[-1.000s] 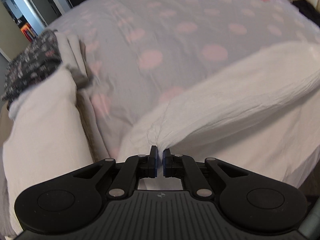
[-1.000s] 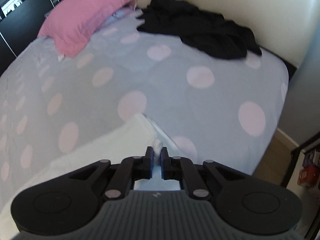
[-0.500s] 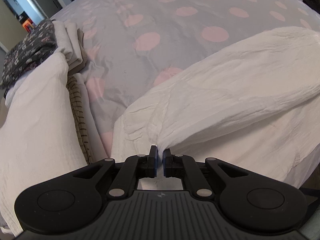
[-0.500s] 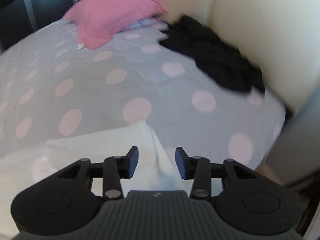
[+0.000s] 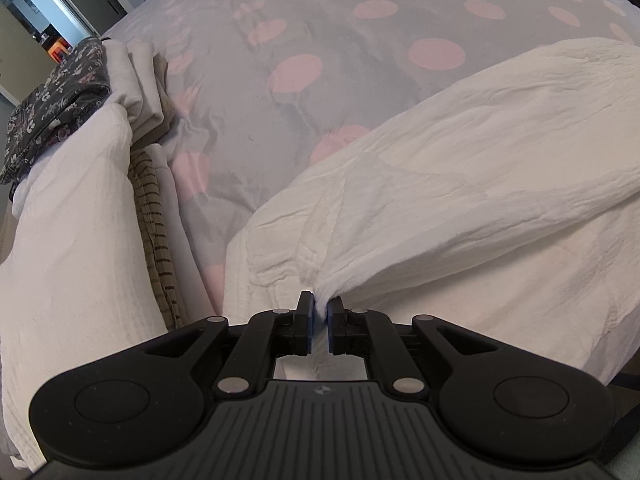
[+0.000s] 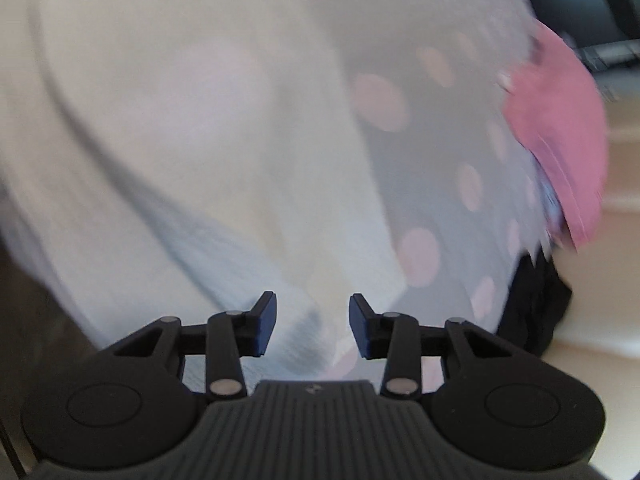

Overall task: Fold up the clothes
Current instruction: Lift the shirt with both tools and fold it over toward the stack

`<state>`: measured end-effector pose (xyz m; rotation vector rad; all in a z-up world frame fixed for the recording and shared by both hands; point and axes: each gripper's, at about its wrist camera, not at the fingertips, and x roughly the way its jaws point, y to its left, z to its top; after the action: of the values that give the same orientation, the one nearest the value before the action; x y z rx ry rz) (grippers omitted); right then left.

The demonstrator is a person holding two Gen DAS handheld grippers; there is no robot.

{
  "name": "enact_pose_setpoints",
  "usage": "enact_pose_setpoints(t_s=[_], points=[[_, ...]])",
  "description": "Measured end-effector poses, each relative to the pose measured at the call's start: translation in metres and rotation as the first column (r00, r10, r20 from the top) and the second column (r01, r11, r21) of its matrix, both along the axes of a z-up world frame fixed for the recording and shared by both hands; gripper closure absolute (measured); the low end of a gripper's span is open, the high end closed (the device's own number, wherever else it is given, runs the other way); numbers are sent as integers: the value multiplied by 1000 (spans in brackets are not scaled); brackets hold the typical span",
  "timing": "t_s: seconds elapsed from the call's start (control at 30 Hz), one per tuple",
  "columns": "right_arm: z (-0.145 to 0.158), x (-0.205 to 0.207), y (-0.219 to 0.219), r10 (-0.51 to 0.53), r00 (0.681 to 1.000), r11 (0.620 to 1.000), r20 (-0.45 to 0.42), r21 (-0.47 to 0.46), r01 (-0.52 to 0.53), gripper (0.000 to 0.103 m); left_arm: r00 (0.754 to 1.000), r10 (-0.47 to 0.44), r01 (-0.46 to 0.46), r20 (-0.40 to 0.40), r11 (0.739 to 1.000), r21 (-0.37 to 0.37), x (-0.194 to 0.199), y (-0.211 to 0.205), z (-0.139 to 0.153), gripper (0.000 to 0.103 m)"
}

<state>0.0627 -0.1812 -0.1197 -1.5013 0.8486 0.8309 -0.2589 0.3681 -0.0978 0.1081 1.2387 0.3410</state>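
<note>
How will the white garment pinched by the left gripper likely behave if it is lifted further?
Probably floppy: the white garment bunches into creases at the left gripper and sags in a fold across the bed. Likely light, since a small pinch holds it raised. With the right gripper open, its far end would probably drag.

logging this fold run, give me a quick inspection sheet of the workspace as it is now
surface: bed with grey cover, pink dots
job's things: white garment lying partly folded on the bed, one corner bunched in the left gripper
clutter: stack of folded clothes at left, floral piece on top; pink pillow; black clothes
grippers: left gripper shut on the garment; right gripper open, over the garment's edge, view blurred
cables: nothing seen
surroundings: doorway beyond the bed
</note>
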Motion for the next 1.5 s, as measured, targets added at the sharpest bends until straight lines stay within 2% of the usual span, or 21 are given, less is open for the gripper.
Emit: enact_pose_setpoints(t_s=[0.1, 0.27, 0.37, 0.4, 0.43, 0.6, 0.73, 0.83, 0.9, 1.0, 1.13, 1.2, 1.33, 1.37, 1.43, 1.5], points=[[-17, -4, 6, 156, 987, 981, -47, -109, -160, 61, 1000, 5, -5, -6, 1000, 3, 1, 0, -1, 98], [-27, 1, 12, 255, 962, 948, -93, -170, -268, 63, 1000, 11, -11, -6, 1000, 0, 3, 1, -2, 97], [-29, 5, 12, 224, 964, 950, -146, -187, -249, 79, 1000, 6, -6, -5, 1000, 1, 4, 1, -1, 97], [-29, 5, 10, 216, 964, 950, -156, -196, -244, 90, 1000, 5, -5, -2, 1000, 1, 4, 1, 0, 97], [-28, 5, 8, 206, 966, 952, -156, -197, -234, 96, 1000, 3, -3, 2, 1000, 1, 4, 1, 0, 97], [-10, 12, -4, 93, 990, 983, -106, -151, -109, 97, 999, -5, 5, 54, 1000, -15, -2, -1, 17, 99], [16, 23, -19, 10, 999, 989, -45, -148, -17, 99, 995, -43, 44, 94, 999, -4, -9, -9, 41, 99], [36, 29, -31, -44, 998, 988, -32, -148, 39, 101, 990, -106, 105, 92, 994, 20, -16, -17, 54, 99], [44, 27, -41, -68, 997, 984, -30, -170, 62, 103, 987, -144, 144, 73, 990, 11, -23, -22, 58, 100], [46, 8, -55, -84, 996, 973, -28, -220, 76, 103, 980, -192, 194, 43, 980, -44, -35, -27, 59, 100], [31, -21, -63, -131, 990, 974, -47, -194, 120, 103, 960, -271, 271, -62, 962, -20, -43, -37, 39, 100], [20, -32, -57, -118, 991, 978, -56, -180, 107, 103, 949, -292, 294, -116, 956, 1, -42, -40, 25, 100], [4, -47, -44, -49, 998, 990, -44, -131, 43, 98, 945, -296, 305, -141, 952, 41, -35, -44, 10, 100], [2, -48, -41, -37, 998, 992, -42, -118, 32, 94, 944, -296, 305, -145, 952, 42, -35, -43, 10, 100], [-4, -49, -37, -17, 999, 993, -43, -115, 12, 74, 943, -295, 305, -151, 951, 45, -34, -42, 8, 100], [-12, -50, -34, 12, 999, 992, -45, -126, -17, 70, 948, -283, 291, -144, 956, 43, -34, -41, 10, 100]])
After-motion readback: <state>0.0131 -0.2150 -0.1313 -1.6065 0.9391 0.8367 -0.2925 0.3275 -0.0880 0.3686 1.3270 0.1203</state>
